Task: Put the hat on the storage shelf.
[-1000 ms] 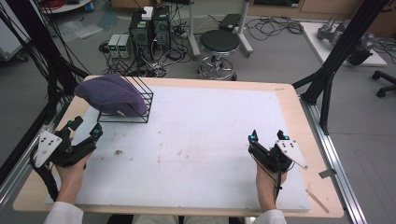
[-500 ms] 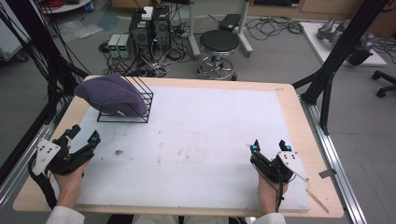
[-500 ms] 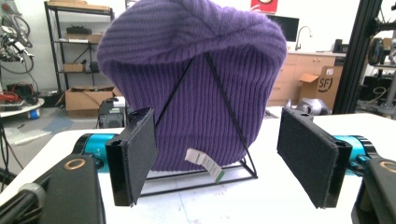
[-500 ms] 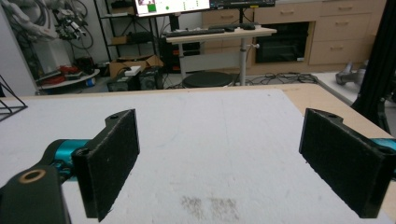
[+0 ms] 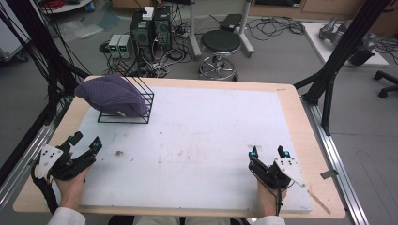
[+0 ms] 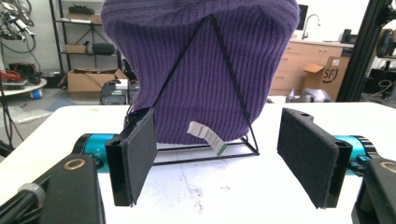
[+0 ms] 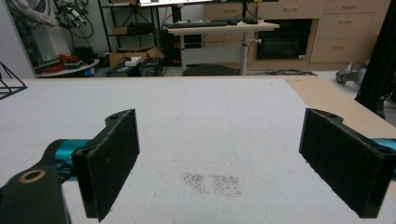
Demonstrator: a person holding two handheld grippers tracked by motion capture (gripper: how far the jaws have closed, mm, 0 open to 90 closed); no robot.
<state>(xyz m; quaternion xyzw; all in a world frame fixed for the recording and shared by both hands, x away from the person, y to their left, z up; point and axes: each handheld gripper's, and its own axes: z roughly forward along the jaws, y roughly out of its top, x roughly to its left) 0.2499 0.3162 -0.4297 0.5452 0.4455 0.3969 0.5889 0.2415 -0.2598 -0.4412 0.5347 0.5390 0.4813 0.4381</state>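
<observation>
High view first: a purple knitted hat (image 5: 112, 96) is draped over a black wire rack (image 5: 141, 105), and the rack stands on the white mat (image 5: 206, 126) that covers the wooden table (image 5: 300, 101). Taking the rack as the landmark, the left gripper (image 5: 84, 143) lies nearer the person than the rack and a little to its left, well apart from it, its tips aimed toward the rack. Its jaws stand wide apart with nothing between them. The right gripper (image 5: 266, 151) is far to the right of the rack and nearer the person, at the opposite corner of the mat; its jaws are likewise spread wide and hold nothing.

Left gripper view looks straight at the rack: the hat (image 6: 205, 60) hangs over the rack's triangular wire end (image 6: 233, 112), and a small white label (image 6: 208, 137) dangles from the hat's lower edge just above the rack's base wire. The two black padded jaws frame the rack from either side without touching it.

Right gripper view shows bare mat (image 7: 210, 121) between its open pads, with a corner of the rack (image 7: 9, 84) at the far left edge.
</observation>
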